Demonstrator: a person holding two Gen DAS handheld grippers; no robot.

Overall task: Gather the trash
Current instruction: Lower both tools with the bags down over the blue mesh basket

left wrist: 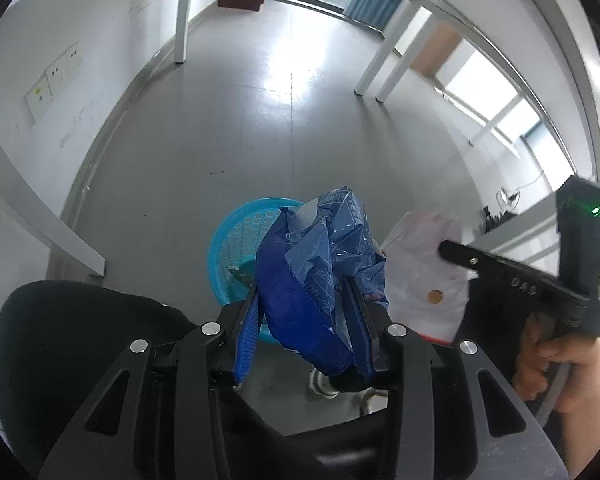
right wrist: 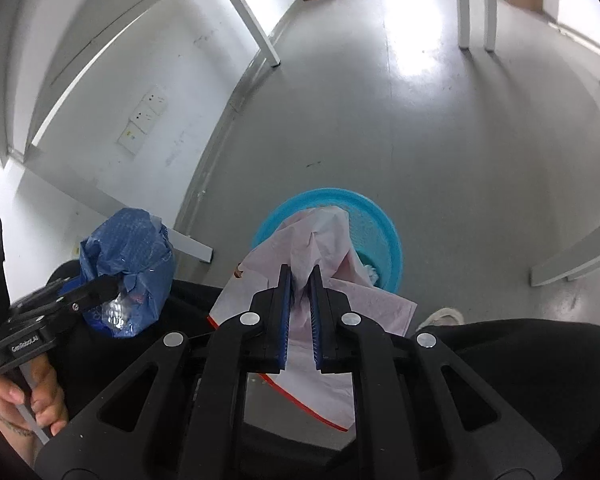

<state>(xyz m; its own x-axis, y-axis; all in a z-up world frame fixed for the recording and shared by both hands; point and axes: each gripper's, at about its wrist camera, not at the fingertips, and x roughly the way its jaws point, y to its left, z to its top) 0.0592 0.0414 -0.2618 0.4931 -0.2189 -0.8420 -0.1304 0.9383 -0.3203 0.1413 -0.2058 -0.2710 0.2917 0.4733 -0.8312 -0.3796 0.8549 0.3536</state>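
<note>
My left gripper is shut on a crumpled blue plastic wrapper and holds it above the near edge of a light blue round trash basket on the floor. My right gripper is shut on a white paper sheet with a red edge, which hangs over the near left side of the basket. The blue wrapper and left gripper show at the left of the right wrist view. The white paper and right gripper show at the right of the left wrist view.
The basket stands on a grey floor. White table legs stand near the wall and window. A white desk leg foot lies left of the basket. Wall sockets are on the left wall. My dark-clothed knees are below.
</note>
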